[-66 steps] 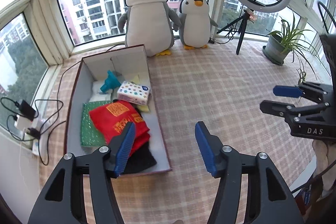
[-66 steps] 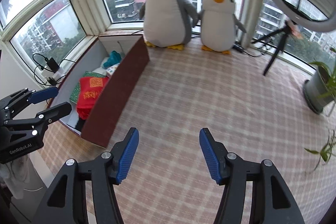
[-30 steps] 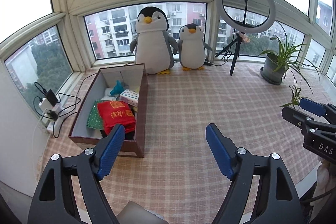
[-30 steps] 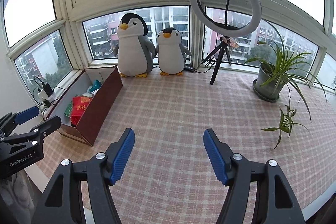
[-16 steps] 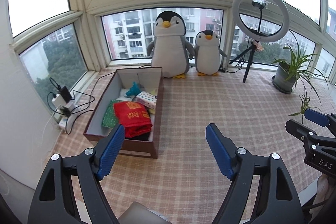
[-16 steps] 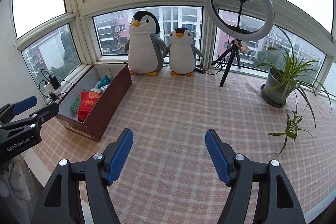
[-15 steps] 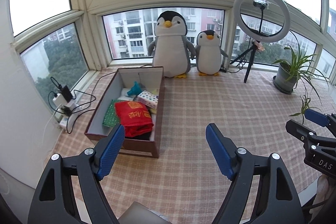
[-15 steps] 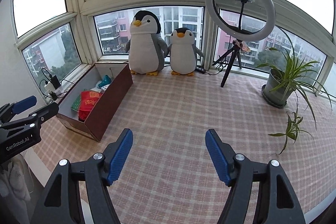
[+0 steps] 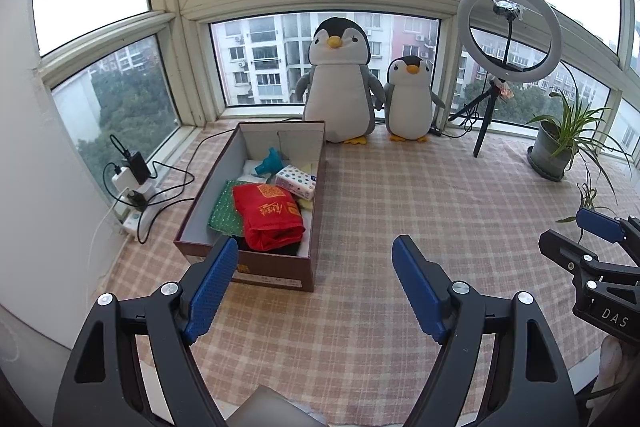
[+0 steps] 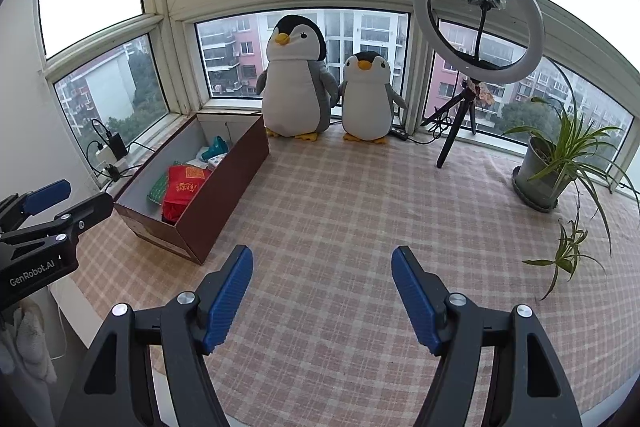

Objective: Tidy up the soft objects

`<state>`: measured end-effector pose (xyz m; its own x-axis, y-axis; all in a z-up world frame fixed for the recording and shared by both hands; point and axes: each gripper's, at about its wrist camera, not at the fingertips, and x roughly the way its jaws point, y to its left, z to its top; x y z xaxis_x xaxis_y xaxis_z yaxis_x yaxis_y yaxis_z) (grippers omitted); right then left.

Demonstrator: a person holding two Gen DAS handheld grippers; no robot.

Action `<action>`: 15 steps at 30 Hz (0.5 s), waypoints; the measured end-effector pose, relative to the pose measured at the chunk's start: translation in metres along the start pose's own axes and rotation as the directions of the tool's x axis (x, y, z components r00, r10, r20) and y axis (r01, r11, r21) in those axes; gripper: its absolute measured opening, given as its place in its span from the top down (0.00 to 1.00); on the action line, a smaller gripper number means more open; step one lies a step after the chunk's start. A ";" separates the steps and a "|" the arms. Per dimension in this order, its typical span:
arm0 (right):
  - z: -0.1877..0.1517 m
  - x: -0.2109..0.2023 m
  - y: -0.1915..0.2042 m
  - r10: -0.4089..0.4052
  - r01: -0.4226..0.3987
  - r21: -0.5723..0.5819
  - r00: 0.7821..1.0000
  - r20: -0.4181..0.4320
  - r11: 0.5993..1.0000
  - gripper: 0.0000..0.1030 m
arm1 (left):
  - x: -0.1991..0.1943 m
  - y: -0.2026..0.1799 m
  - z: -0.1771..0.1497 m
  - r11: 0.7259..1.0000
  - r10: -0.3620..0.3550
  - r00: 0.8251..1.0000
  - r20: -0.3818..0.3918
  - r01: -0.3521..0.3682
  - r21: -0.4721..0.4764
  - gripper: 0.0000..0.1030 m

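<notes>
Folded red cloth [image 9: 269,217] fills the box [image 9: 276,273]; both grippers' fingers [image 9: 210,285] spread wide.

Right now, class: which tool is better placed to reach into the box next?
Left tool: probably. The box lies just ahead of its left finger; the right tool faces bare cloth.

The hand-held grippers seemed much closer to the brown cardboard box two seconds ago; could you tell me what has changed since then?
Both pulled back and up from the brown cardboard box: the left hand-held gripper, formerly right over its contents, now views it from a distance, and the right hand-held gripper likewise. Nothing was gripped or released; both stay open and empty. The red folded cloth, dotted tissue pack and two plush penguins are unmoved.
</notes>
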<state>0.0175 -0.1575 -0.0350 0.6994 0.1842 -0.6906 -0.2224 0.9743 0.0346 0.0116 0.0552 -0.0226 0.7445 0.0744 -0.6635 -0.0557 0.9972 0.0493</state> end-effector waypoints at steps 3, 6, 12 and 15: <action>-0.001 -0.001 0.001 -0.004 0.004 0.000 1.000 0.002 1.000 0.34 | -0.001 0.000 -0.001 1.000 -0.003 1.000 -0.002 0.003 -0.002 0.23; -0.002 -0.003 0.001 -0.008 0.008 0.001 1.000 0.005 1.000 0.34 | -0.003 -0.001 -0.001 1.000 -0.002 1.000 0.001 0.002 0.003 0.23; -0.002 -0.004 0.000 -0.008 0.008 0.000 1.000 0.005 1.000 0.34 | -0.003 0.000 -0.001 1.000 -0.006 1.000 0.001 0.006 0.002 0.23; -0.002 -0.003 0.000 -0.008 0.008 0.001 1.000 0.004 1.000 0.33 | -0.004 0.000 -0.001 1.000 -0.005 1.000 0.001 0.005 0.001 0.22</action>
<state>0.0141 -0.1581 -0.0339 0.7037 0.1764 -0.6883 -0.2160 0.9759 0.0293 0.0084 0.0546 -0.0208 0.7457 0.0695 -0.6627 -0.0514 0.9976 0.0467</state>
